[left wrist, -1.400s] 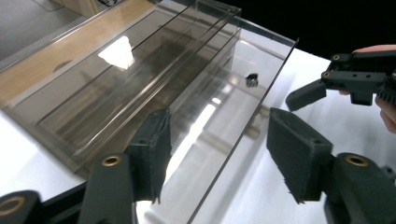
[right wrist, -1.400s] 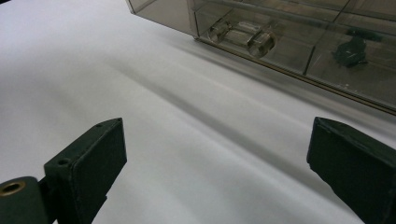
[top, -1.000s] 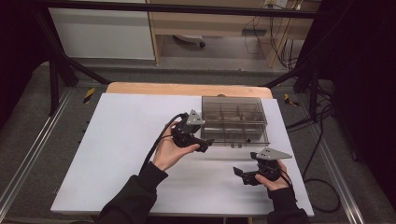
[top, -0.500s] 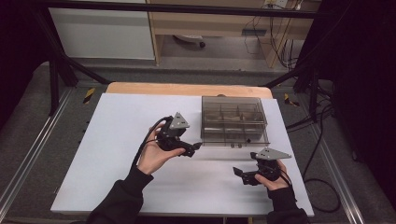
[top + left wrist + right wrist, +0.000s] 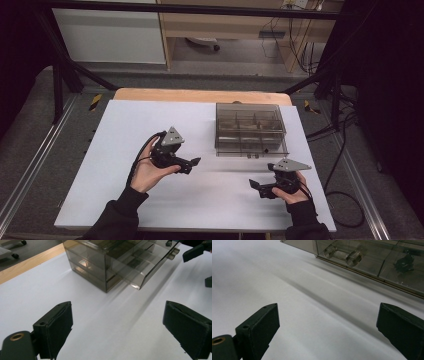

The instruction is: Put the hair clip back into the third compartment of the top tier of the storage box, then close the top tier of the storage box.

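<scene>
A smoky clear drawer box (image 5: 250, 127) stands at the back right of the white table (image 5: 125, 200). Its lowest drawer (image 5: 150, 267) sticks out a little, and its clear handle (image 5: 343, 255) faces the near side. My left gripper (image 5: 192, 165) hovers left of the box and points right. Its jaws have just been opening and stand wide apart (image 5: 120, 330) over bare table, with nothing between them. My right gripper (image 5: 257, 189) is held low in front of the box, pointing left. It is open (image 5: 329, 332) and holds nothing.
A small dark item (image 5: 404, 263) lies inside a drawer compartment. A wooden strip (image 5: 200, 95) borders the table's far edge. Black frame posts (image 5: 60, 85) stand at the far corners, and cables (image 5: 345, 150) hang off the right side.
The left hand has drawn its gripper leftward, away from the box's front. Its jaws now stand apart. The right hand has stayed where it was.
</scene>
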Available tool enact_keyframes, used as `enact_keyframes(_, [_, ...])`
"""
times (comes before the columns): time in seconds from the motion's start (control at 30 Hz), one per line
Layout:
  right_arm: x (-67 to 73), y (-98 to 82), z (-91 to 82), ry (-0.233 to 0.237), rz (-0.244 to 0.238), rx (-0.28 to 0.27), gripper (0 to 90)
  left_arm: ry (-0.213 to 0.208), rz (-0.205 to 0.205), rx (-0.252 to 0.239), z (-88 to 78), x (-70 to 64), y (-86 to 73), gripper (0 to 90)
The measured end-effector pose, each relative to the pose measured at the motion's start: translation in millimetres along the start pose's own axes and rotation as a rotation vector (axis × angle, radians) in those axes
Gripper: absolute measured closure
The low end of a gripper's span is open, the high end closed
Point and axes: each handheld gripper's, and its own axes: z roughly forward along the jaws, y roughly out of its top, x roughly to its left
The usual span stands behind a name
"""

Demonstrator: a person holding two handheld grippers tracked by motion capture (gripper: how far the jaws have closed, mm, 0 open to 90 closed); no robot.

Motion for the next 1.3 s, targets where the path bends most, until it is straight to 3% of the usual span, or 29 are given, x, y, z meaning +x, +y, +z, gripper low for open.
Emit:
enact_keyframes(0.37, [-0.1,0.0,0.1,0.003,0.004,-0.001,5.0,0.000,-0.043,0.018,-5.0,11.9,-33.3,8.3])
enact_keyframes(0.57, [0.1,0.0,-0.1,0.003,0.004,-0.002,5.0,0.021,-0.064,0.033,-10.2,19.5,-46.7,8.3])
enact_keyframes(1.3, [0.7,-0.1,1.7,-0.013,-0.002,0.008,6.6,0.064,-0.090,0.033,-30.0,33.2,-79.0,8.3])
